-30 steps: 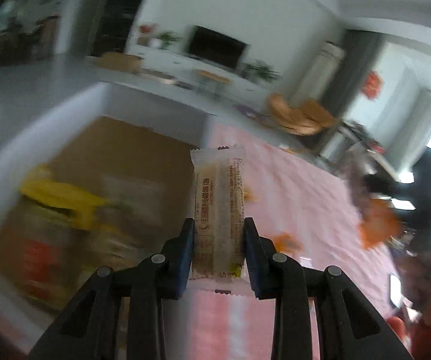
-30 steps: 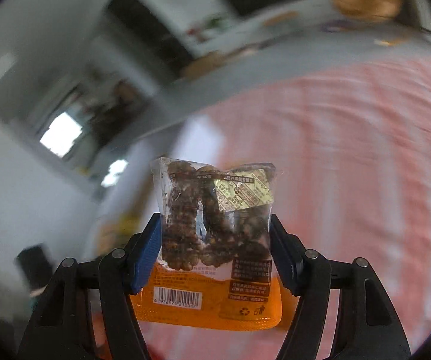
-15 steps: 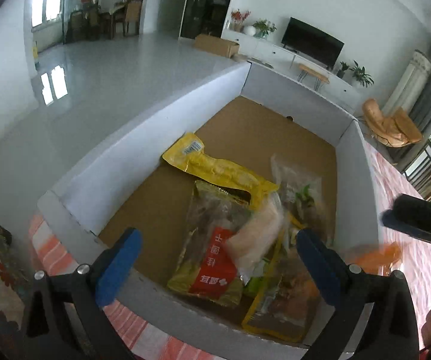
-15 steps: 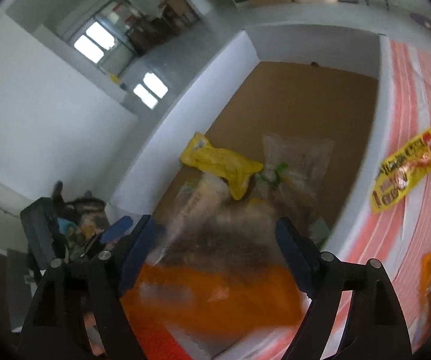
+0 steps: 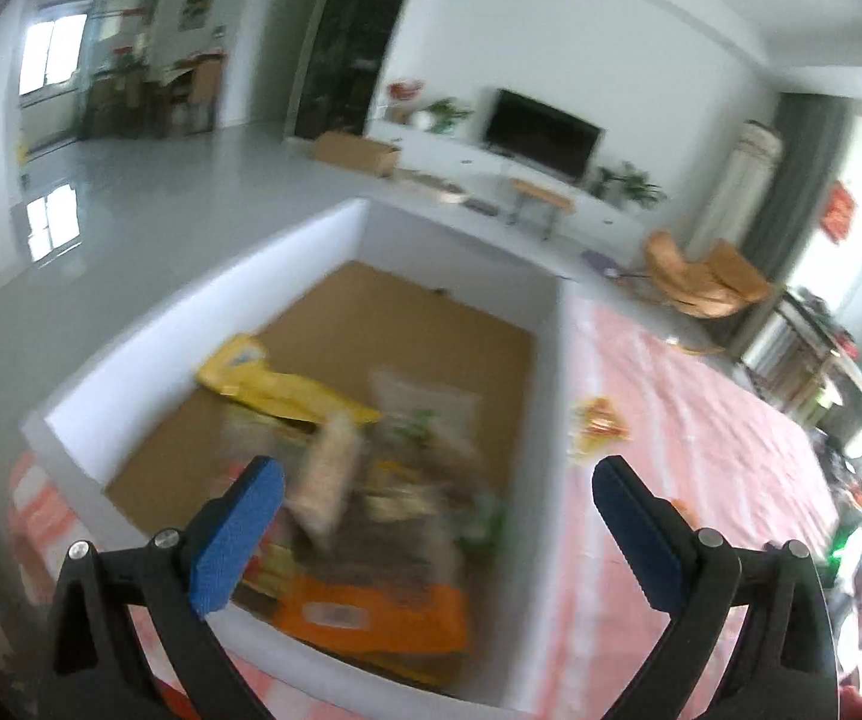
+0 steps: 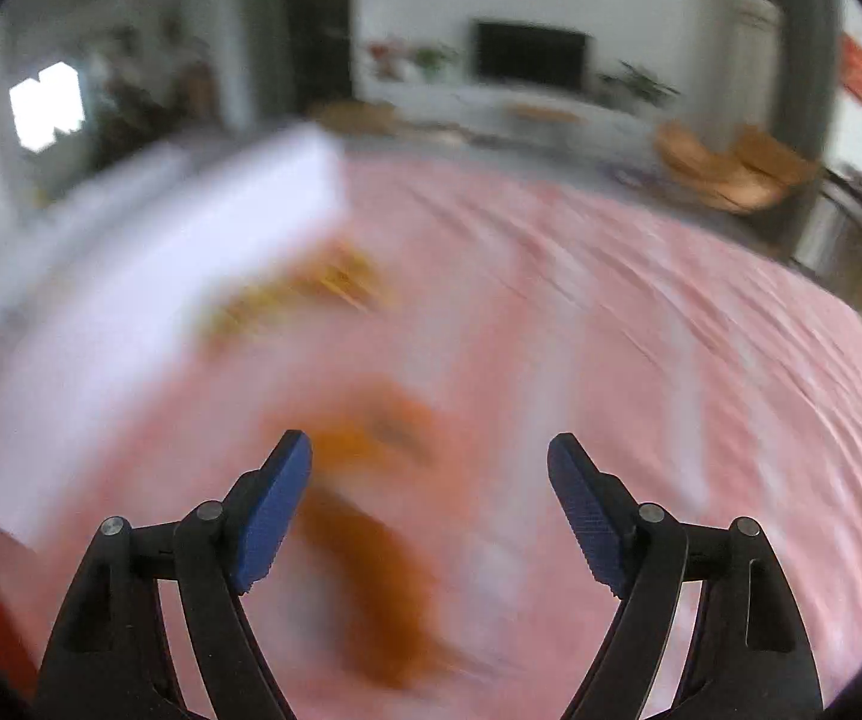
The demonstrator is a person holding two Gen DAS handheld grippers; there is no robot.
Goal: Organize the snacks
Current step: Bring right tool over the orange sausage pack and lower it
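Observation:
My left gripper [image 5: 437, 468] hangs open over the near end of a white cardboard box [image 5: 557, 360]; nothing is between its fingers. Inside the box lie a yellow packet [image 5: 275, 384], a pale wrapped bar [image 5: 329, 480], an orange packet [image 5: 383, 612] and other blurred snacks. My right gripper [image 6: 429, 439] is open too, above the pink striped tablecloth [image 6: 671, 360]. Blurred orange packets [image 6: 371, 432] lie on the cloth just ahead of and below its fingers. A yellow-orange packet [image 6: 311, 288] rests beside the box wall [image 6: 131, 276].
In the left wrist view, one more orange snack [image 5: 596, 420] lies on the cloth right of the box. Beyond the table are a grey floor, a TV cabinet [image 5: 539, 138] and wooden chairs [image 5: 701, 282]. The right wrist view is heavily motion-blurred.
Both grippers opened and let go of their packets, the pale bar and the orange bag, which now lie in the box. The right gripper swung from the box to over the tablecloth.

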